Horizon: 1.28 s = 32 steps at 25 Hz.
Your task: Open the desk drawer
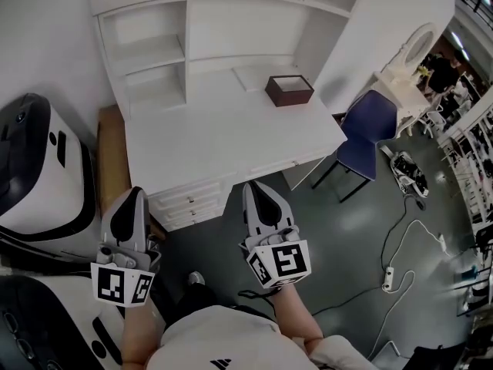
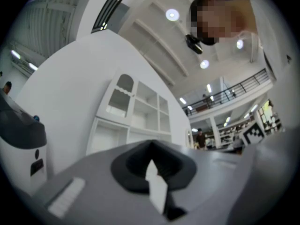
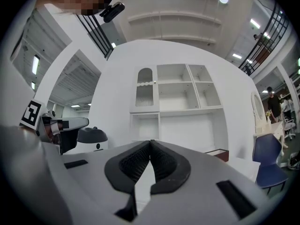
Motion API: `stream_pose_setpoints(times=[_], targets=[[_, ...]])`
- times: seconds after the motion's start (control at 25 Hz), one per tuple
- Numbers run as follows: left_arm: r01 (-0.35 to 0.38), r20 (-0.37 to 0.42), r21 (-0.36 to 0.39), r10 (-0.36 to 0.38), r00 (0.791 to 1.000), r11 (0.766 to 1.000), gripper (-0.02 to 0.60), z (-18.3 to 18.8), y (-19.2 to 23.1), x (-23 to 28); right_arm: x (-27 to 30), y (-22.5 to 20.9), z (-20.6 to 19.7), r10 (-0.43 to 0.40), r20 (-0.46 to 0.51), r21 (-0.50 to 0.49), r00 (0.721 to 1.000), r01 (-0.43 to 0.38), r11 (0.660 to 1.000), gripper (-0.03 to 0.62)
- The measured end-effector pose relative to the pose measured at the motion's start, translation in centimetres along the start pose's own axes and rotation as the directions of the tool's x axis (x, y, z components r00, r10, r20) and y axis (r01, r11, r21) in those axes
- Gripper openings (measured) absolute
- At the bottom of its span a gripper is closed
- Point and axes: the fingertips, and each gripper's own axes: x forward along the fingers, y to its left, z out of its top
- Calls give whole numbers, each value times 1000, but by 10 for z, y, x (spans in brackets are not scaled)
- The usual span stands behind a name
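Observation:
The white desk [image 1: 231, 133] with a hutch stands ahead of me, and its stacked drawers [image 1: 189, 200] with small knobs sit under the front left of the top. My left gripper [image 1: 136, 193] is held in front of the desk's left corner, jaws together and empty. My right gripper [image 1: 253, 185] hovers just right of the drawers at the desk's front edge, shut with nothing in it. Neither touches a drawer. The right gripper view shows its closed tips [image 3: 151, 142] pointing level at the hutch [image 3: 176, 97]. In the left gripper view the closed tips [image 2: 151, 144] point upward toward the hutch [image 2: 140, 111].
A brown open box [image 1: 290, 89] sits on the desktop at the back right. A blue chair [image 1: 368, 133] stands right of the desk by a white vanity [image 1: 412, 52]. A large white and black machine [image 1: 38, 168] fills the left. Cables and a power strip [image 1: 389, 277] lie on the floor.

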Motion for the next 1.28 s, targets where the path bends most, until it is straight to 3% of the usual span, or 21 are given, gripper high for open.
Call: stream_pose_setpoints(times=[0.28,0.52,0.92,1.28], targets=[[22,-47,-19,-23,999,1000,6,-29,34,12,47,23,-56,32,-125,45,992,-26,999,1],[1,-77,-47,-5,997,999,5,-57,59,10,70,42,-119,75,-266,75,961,-57,996,2],[-1,-100,-53,-4,995,999,5,-90,80,6,88,69,-233,145,-490,146,859,-83,986,2],[-7,-127,-71,-2,992,997,5,-112,91,-2,97,77,-315,158,-612,201,775,-41,979,31]])
